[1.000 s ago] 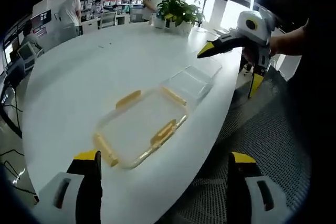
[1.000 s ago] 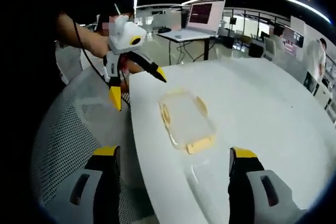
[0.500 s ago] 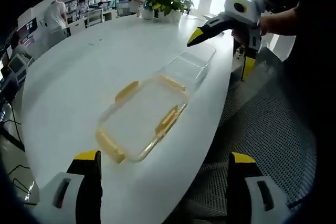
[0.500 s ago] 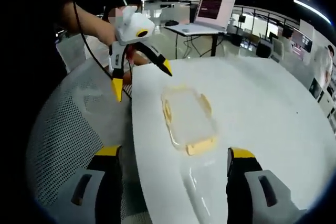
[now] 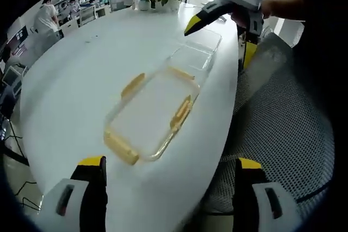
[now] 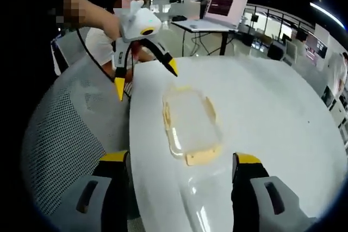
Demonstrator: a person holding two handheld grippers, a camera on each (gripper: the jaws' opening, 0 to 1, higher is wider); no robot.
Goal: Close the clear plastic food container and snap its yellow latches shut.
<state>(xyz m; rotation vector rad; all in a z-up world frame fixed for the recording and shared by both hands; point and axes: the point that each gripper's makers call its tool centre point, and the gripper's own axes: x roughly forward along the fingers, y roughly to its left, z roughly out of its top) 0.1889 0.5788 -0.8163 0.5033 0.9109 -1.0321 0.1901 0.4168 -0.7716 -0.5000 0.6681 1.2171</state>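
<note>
Lying flat on round white table [image 5: 81, 74]: clear plastic lid with yellow latches [image 5: 149, 115] beside clear rectangular container base [image 5: 198, 52] | left gripper [image 5: 168, 202], right gripper [image 6: 179, 196]: jaws wide, empty.

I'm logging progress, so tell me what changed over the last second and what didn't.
Both tools came in closer over the table edge: the right tool now hangs above the clear container base, the left tool near the lid's far end. Nothing was grasped. Lid, base and yellow latches lie unmoved on the white table; jaws stay open.
</note>
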